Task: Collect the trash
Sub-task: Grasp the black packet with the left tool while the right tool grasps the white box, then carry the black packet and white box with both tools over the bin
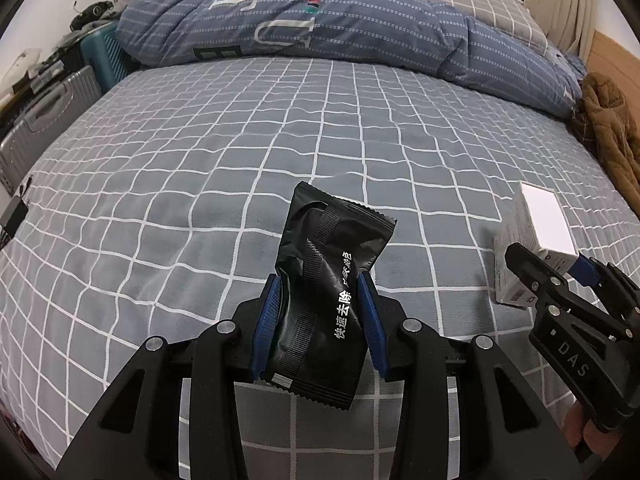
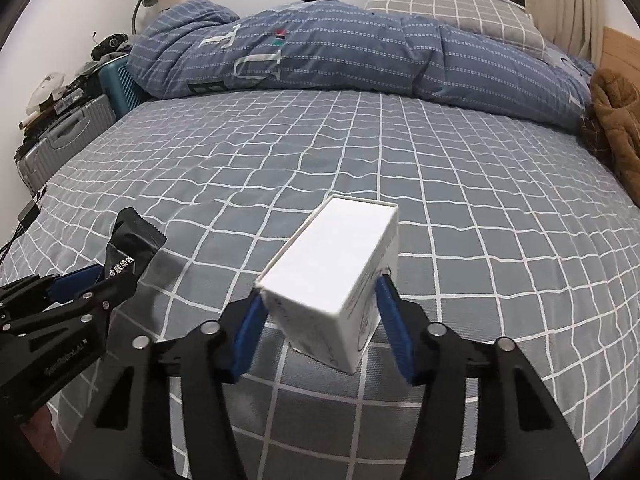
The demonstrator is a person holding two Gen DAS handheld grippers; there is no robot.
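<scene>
Black crinkled sachet (image 1: pixel 320 292), white Chinese lettering, sitting clamped in left gripper (image 1: pixel 320 312); right gripper (image 2: pixel 320 312) jaws pinching white cardboard box (image 2: pixel 336 268).

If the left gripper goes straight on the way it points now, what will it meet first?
Probably the checked bed sheet. The left gripper, shut on the black sachet, points down at bare sheet; the sachet would touch first. The duvet looks farther off.

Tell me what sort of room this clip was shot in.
Most likely a bedroom: a bed with a grey checked sheet, a bunched blue duvet and a pillow, with suitcases standing alongside.
</scene>
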